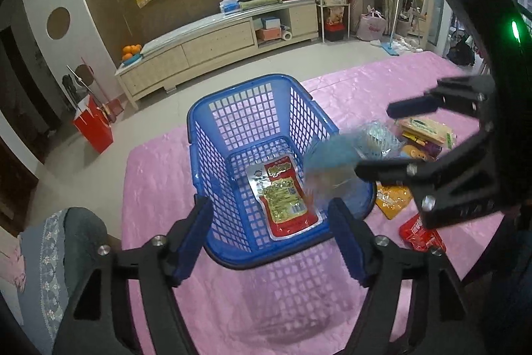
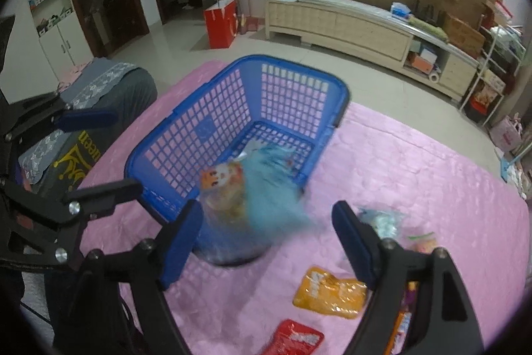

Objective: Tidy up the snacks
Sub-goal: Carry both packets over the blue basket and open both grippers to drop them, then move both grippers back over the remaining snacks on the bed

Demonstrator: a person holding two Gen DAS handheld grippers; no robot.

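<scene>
A blue plastic basket (image 1: 232, 85) (image 2: 266, 59) stands on the pink tablecloth (image 1: 159, 175). A red snack packet (image 1: 286, 195) lies flat on its bottom. A blue packet (image 1: 332, 155) (image 2: 262, 188), blurred, hangs loose in the air at the basket's near right rim, touching neither gripper. My left gripper (image 1: 271, 238) (image 2: 99, 153) is open at the basket's near side with nothing between its fingers. My right gripper (image 2: 266, 238) (image 1: 392, 138) is open just behind the blurred packet.
Loose snacks lie right of the basket: an orange packet (image 2: 329, 291) (image 1: 392, 198), a red one (image 2: 296, 338) (image 1: 422, 235), a pale blue one (image 2: 382, 222) and a yellow-green one (image 1: 425, 128). A grey covered seat (image 1: 66, 238) (image 2: 109, 88) stands at the table's left edge.
</scene>
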